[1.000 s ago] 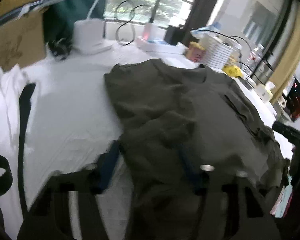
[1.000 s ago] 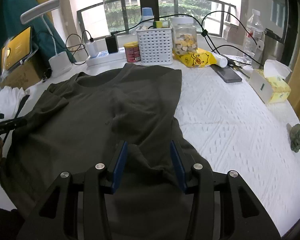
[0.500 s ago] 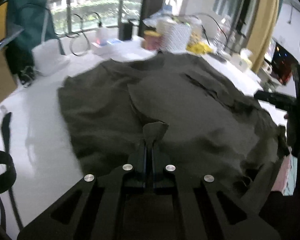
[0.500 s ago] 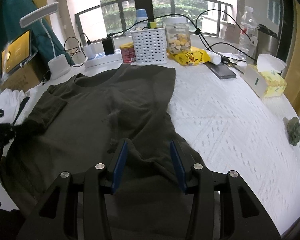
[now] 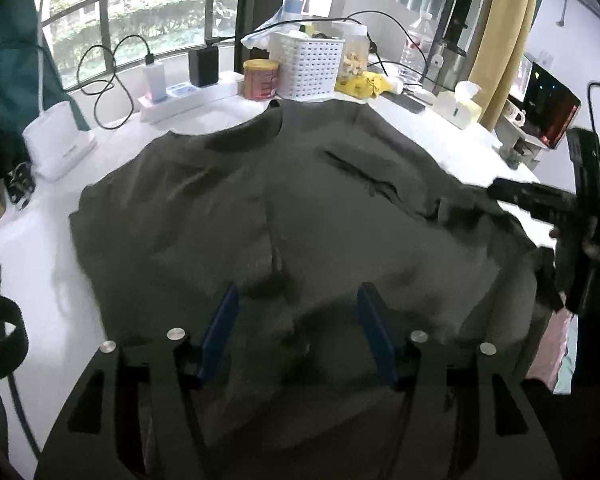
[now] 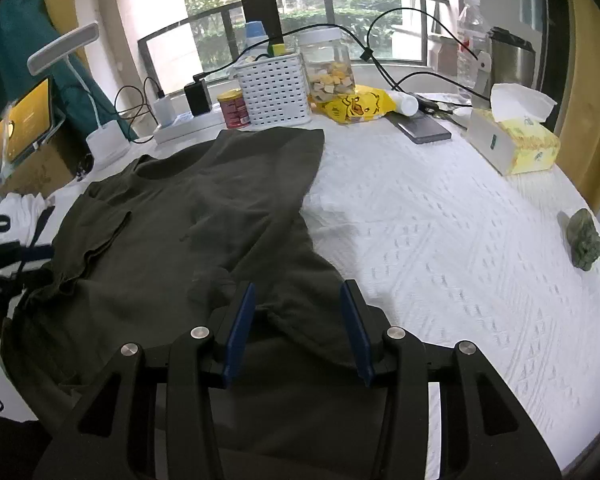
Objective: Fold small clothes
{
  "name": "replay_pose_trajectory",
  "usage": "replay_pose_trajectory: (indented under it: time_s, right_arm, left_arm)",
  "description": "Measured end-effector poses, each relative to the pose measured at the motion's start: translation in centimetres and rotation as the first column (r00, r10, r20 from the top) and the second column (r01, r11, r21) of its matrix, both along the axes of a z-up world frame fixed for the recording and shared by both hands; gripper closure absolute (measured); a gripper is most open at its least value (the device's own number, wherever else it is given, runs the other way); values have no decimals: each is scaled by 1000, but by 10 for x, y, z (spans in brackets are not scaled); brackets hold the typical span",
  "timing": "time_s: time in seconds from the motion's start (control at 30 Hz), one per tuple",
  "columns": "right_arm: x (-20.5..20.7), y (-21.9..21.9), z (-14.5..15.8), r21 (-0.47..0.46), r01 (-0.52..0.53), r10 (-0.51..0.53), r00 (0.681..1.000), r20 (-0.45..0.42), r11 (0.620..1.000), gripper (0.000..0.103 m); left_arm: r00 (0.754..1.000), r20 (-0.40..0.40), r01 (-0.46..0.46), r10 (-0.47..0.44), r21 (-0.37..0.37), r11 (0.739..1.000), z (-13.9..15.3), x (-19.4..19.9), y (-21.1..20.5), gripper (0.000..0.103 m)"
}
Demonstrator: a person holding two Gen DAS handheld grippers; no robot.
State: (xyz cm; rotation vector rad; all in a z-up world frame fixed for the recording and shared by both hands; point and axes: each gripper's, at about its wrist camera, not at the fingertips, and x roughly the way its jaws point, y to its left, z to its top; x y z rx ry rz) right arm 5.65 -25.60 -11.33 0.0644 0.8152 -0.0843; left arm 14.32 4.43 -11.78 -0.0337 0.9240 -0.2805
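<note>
A home: balcony window [image 6: 340,12], tissue box [image 6: 514,146], snack jar [image 6: 329,68].

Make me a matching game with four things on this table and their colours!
Things:
1. T-shirt
2. Perforated basket
3. Duck snack bag
4. Round tin

Colours:
A. yellow
B. red with a yellow lid
C. dark olive green
D. white

Pairs: 1-C, 2-D, 3-A, 4-B
</note>
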Motion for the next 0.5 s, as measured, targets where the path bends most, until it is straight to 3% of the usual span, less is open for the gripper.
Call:
replay_pose_trajectory:
  time_s: [0.23, 0.5]
  right_arm:
    - [2, -11, -1, 4, 21, -20, 1000, -10, 1000, 56]
    - [17, -8, -1, 7, -14, 14, 999, -40, 1000, 56]
  left_arm:
    - [996, -83, -32, 34, 30, 999, -29, 41, -7, 41]
    - [993, -103, 47, -49, -15, 999, -32, 49, -26, 41]
